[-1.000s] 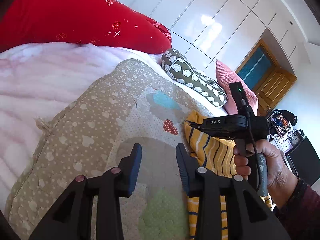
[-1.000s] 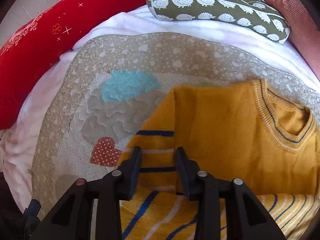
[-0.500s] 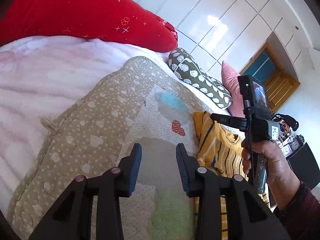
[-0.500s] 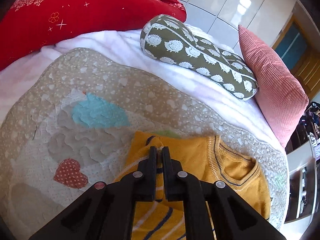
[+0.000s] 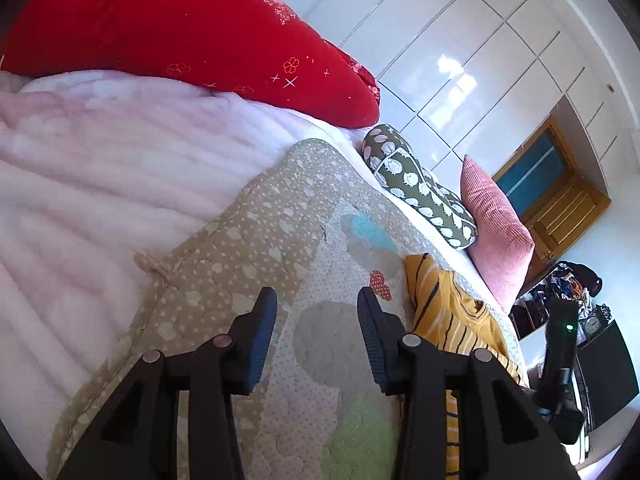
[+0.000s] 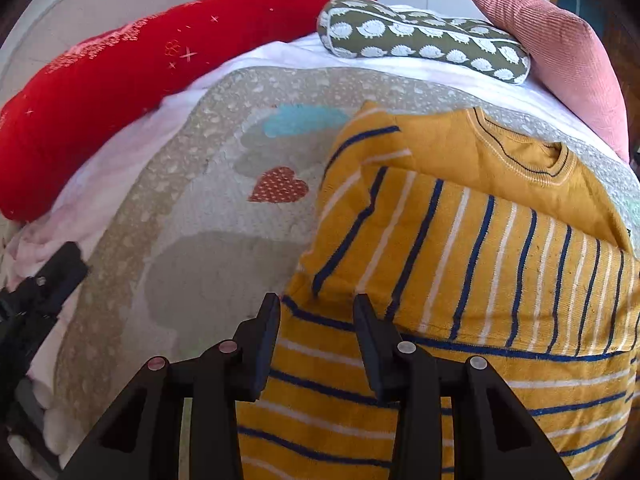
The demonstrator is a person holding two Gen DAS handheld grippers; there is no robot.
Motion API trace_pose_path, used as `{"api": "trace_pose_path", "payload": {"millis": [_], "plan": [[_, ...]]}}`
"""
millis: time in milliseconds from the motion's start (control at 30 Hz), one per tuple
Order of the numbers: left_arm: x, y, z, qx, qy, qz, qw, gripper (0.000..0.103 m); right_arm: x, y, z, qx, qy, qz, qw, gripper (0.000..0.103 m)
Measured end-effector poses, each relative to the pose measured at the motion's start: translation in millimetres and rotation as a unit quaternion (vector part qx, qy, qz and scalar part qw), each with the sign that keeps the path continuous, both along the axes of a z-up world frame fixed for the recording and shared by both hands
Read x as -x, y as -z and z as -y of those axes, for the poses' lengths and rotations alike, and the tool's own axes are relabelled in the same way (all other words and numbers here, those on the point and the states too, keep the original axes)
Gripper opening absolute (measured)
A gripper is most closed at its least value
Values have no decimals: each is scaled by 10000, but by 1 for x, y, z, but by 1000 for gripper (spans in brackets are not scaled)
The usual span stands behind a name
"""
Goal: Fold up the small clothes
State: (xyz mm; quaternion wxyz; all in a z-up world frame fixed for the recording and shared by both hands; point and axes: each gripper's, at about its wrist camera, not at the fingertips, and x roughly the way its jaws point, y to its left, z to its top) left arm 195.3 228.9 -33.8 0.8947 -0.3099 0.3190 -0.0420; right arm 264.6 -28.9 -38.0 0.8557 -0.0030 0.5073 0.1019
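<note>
A small mustard-yellow sweater (image 6: 460, 240) with blue and white stripes lies on a beige quilted mat (image 6: 200, 208), its striped sleeve folded across the body. It also shows in the left wrist view (image 5: 452, 312) at the right. My right gripper (image 6: 316, 332) is open and empty just above the sweater's lower left part. My left gripper (image 5: 316, 336) is open and empty over the bare mat (image 5: 248, 248), left of the sweater. The right gripper's body (image 5: 560, 360) shows at the far right of the left wrist view.
A pink fleece blanket (image 5: 100, 168) covers the bed under the mat. A red pillow (image 6: 140, 80), a green hedgehog-print bolster (image 6: 420, 36) and a pink corduroy cushion (image 6: 560, 52) line the far side. White wardrobes (image 5: 460, 60) and a wooden door (image 5: 560, 192) stand beyond.
My right gripper was shut on the sweater's sleeve half a second ago; it has opened, let the sleeve lie folded across the body, and drawn back. The left gripper stayed open, barely moving.
</note>
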Motion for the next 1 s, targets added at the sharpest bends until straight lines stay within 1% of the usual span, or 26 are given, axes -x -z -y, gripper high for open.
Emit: {"api": "trace_pose_path", "payload": {"millis": [67,100,167,200,367,433,467,500,533,600,633,667,733,833,900,967,1000], "plan": [[1,-2,1,-114,-62,29,9999,40,-10,7,-5,331,239,218,9989,40],[1,-2,0,-159,-92,27,9998,40,-15,8,-9,374,252,321,9985,36],[0,-2,-2,-220,-163,-20,9996,40,-20,9,-18,294,143,461,9984,19],[0,-1,-4,-230,-208,-54,9995,40,-21,8,-21,286,108,491,9983,15],[-2,7,-25,-80,-506,-283,9983,40,-19,5,-41,153,-323,468,9983,11],[-1,9,-31,-30,-579,-317,9978,40,-18,5,-51,-82,-519,360,9980,7],[-2,10,-33,-33,-617,-333,9975,40,-18,6,-56,-314,-653,271,9970,3],[-1,11,-33,-49,-631,-342,9974,40,-18,8,-64,-512,-792,137,9954,3],[-2,11,-32,-72,-625,-359,9974,40,-17,10,-72,-533,-904,50,9945,3],[-4,12,-28,-124,-552,-401,9976,40,-9,11,-85,-193,-1033,205,9943,4],[-4,12,-25,-155,-503,-420,9977,40,-3,10,-87,-103,-1116,266,9933,4],[-5,11,-22,-190,-447,-427,9979,41,3,6,-82,-139,-1202,265,9923,4],[-4,8,-15,-262,-320,-404,9983,42,17,-7,-58,-301,-1229,320,9914,5],[-4,2,2,-322,-24,-351,9989,45,39,-30,11,-295,-847,534,9945,13],[-1,-3,20,-385,262,-307,9984,46,54,-44,71,-145,-322,675,9971,19],[5,-10,45,-530,592,-238,9966,46,64,-56,136,-44,323,756,9966,20],[11,-16,61,-671,797,-169,9944,48,68,-60,168,-55,692,757,9947,20]]}}
